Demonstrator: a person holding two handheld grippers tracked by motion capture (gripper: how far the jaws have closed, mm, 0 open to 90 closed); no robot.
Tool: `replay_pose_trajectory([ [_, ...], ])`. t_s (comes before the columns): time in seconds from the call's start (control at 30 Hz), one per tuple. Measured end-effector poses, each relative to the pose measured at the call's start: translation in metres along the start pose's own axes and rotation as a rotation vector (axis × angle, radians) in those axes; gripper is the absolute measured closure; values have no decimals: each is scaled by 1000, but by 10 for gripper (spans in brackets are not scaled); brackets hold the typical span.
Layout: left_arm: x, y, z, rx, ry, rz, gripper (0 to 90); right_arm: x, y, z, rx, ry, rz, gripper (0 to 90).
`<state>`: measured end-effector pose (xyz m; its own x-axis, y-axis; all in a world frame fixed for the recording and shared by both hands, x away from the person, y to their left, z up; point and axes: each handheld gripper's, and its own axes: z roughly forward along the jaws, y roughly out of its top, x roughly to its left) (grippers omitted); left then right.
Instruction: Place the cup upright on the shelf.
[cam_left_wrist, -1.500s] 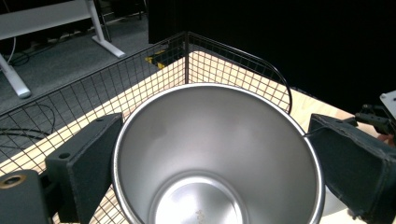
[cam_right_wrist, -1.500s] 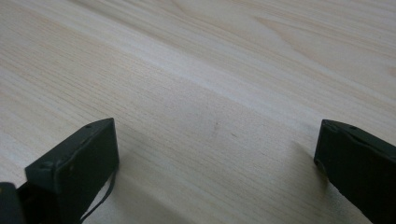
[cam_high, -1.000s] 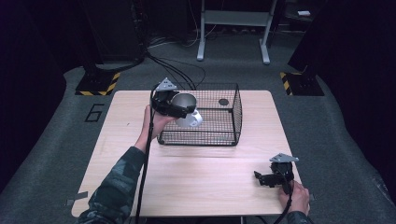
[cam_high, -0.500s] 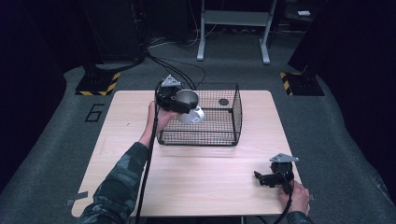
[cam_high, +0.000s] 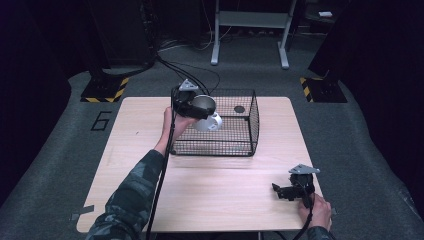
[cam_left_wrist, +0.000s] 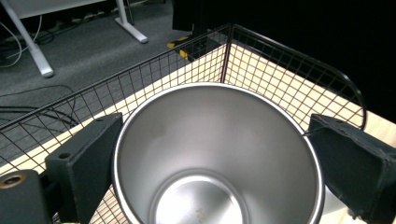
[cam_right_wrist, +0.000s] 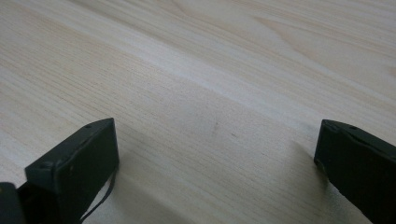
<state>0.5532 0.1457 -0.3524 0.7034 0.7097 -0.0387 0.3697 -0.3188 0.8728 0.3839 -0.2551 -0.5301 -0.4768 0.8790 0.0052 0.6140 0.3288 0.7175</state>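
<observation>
While the left gripper fingers clamp the steel cup over the wire basket's near-left corner | risk: rim snags, cup slips | right gripper fingers wide apart, empty, on bench.

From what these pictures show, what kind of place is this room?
Probably a lab or recording room, not a home. A bare wooden table stands on grey carpet, yellow-black hazard-striped blocks lie on the floor behind it, and a hand-held left gripper with trailing cable grips a metal cup at a wire basket.
</observation>
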Motion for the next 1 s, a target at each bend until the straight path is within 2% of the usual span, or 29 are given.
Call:
replay_pose_trajectory([
  [0.37, 4, -2, 18, 31, 23, -18, 65, 0, 0, 0, 1, 0, -7, 0],
  [1.0, 8, -8, 42, 84, 33, -32, 65, 0, 0, 0, 2, 0, -6, 0],
])
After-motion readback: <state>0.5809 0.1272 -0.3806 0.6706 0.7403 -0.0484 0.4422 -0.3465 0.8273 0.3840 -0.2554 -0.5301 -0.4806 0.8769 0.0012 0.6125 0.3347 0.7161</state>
